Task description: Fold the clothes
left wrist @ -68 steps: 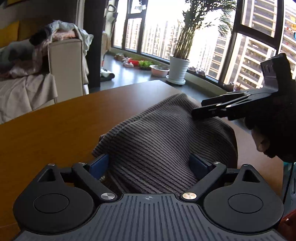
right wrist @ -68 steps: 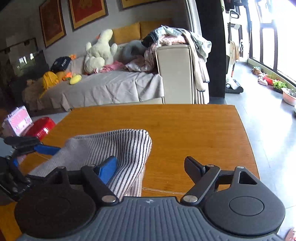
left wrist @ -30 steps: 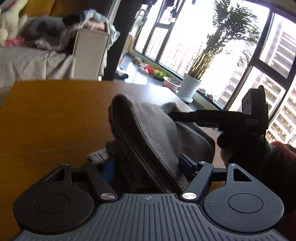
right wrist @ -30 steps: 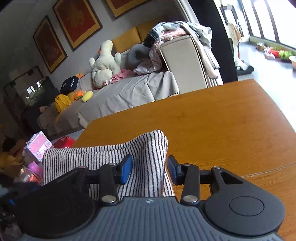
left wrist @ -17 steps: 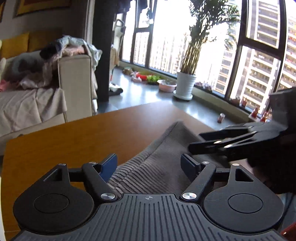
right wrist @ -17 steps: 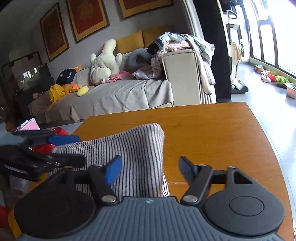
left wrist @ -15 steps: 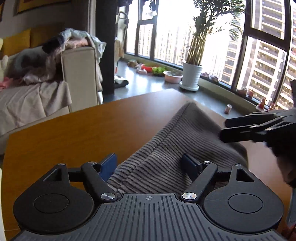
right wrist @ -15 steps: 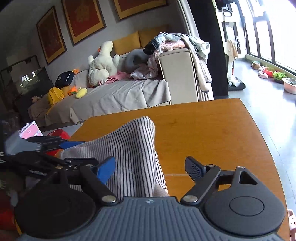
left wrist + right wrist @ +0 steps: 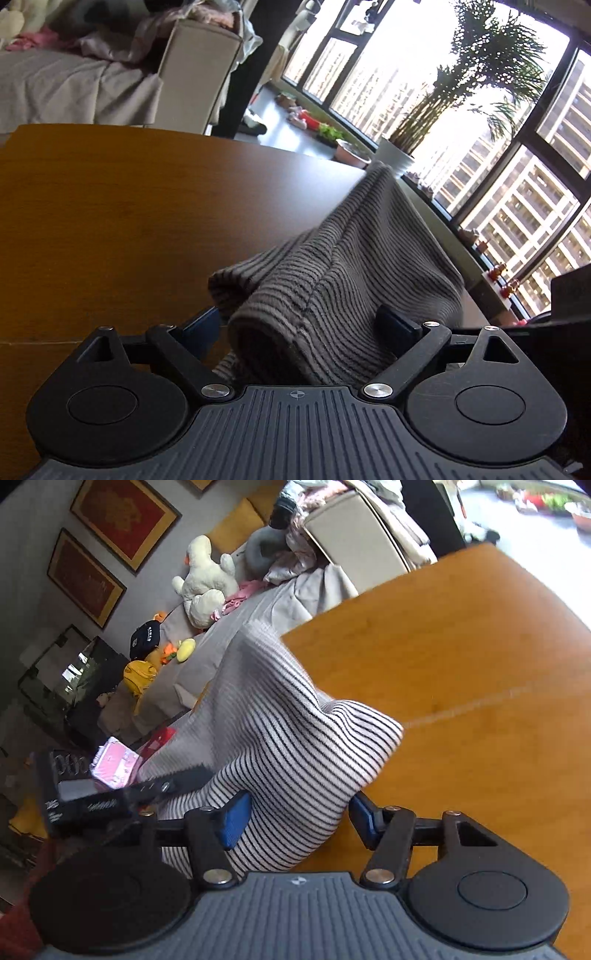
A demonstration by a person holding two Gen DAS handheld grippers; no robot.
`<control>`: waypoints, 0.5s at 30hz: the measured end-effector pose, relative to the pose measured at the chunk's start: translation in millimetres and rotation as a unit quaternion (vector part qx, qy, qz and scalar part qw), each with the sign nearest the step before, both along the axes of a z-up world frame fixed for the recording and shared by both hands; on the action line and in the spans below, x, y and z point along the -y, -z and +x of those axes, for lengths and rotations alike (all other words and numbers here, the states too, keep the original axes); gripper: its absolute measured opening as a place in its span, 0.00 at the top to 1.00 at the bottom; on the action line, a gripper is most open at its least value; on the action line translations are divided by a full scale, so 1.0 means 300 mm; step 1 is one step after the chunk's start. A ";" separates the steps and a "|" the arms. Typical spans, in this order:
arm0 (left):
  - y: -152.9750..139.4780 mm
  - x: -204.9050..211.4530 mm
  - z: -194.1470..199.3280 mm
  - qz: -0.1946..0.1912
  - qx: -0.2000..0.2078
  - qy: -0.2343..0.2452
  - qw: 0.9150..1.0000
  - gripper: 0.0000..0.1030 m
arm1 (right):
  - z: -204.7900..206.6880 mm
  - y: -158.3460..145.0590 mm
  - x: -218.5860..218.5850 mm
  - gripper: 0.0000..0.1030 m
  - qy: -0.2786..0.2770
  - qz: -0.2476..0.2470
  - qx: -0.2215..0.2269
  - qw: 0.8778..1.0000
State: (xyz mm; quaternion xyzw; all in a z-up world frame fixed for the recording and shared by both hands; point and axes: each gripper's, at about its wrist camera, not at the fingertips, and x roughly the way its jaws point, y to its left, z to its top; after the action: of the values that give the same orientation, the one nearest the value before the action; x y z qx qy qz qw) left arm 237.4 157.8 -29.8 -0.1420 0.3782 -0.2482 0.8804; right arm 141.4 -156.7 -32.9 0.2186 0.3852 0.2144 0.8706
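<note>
A grey and white striped knit garment [image 9: 351,258] is bunched into a tall ridge on the brown wooden table [image 9: 110,206]. My left gripper [image 9: 299,326] straddles its near end. Its jaws are opening wide and the left pad stands clear of the cloth. In the right wrist view the same garment [image 9: 280,738] fills the gap of my right gripper [image 9: 299,818]. Those jaws are closing, and the blue pads sit at the fold's sides without squeezing it. The left gripper [image 9: 122,797] shows at that view's left edge. The right gripper [image 9: 569,295] is a dark shape at the left wrist view's right edge.
The table [image 9: 480,664] ends just beyond the garment on the window side. A potted palm [image 9: 399,158] stands by the windows. Past the far edge is a covered sofa [image 9: 258,602] with plush toys and piled clothes. A pink box [image 9: 114,762] sits low at the left.
The left jaws have spread wider and no longer pinch the cloth. The right jaws let go, opened wide, then narrowed again. Both views have rolled, and the garment now stands in a higher ridge.
</note>
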 end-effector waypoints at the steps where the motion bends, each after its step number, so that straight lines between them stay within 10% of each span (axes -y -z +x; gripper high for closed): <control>1: -0.004 0.002 -0.016 -0.001 0.000 0.002 1.000 0.09 | 0.033 -0.014 -0.016 0.43 -0.003 -0.022 0.017 1.000; 9: -0.023 0.189 -0.100 0.005 0.019 0.036 0.999 0.04 | 0.182 -0.114 -0.119 0.39 -0.012 -0.200 0.115 0.973; 15: -0.033 0.233 -0.180 0.017 0.048 0.075 0.996 0.04 | 0.013 -0.201 -0.080 0.26 -0.005 -0.222 0.163 0.961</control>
State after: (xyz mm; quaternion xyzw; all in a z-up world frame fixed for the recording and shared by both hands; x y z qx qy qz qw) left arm 183.4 87.9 -19.8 -0.0860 0.3496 -0.3135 0.8787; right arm 145.2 -132.8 27.3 -0.0197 0.2768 0.1603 0.9473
